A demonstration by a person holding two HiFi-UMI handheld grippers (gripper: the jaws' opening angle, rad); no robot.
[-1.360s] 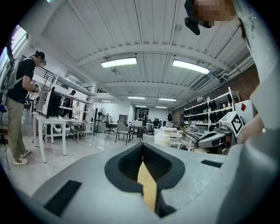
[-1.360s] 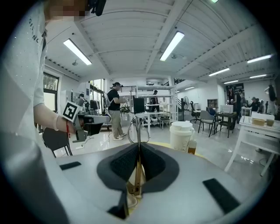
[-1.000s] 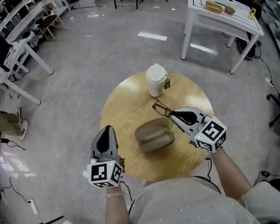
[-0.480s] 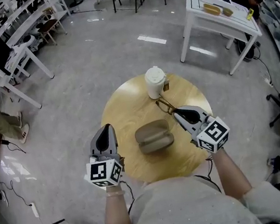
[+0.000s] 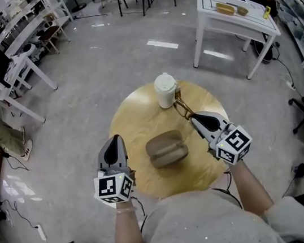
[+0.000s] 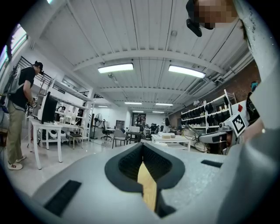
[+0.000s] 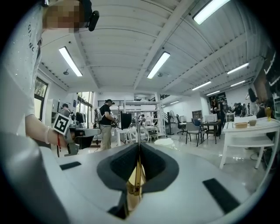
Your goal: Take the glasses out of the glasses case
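The case [image 5: 167,148] lies shut at centre frame, while the glasses [image 5: 182,107], above right beside the cup [image 5: 165,90], are pinched in the right gripper [image 5: 194,117], and the left gripper [image 5: 114,146] is closed on nothing.

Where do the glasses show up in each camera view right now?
Head view: the glasses sit right of centre, between the white cup and the right gripper that holds them.
Left gripper view: not in it.
Right gripper view: low centre, a temple of the glasses pinched between the jaws.
Shared landmark: the white side table.
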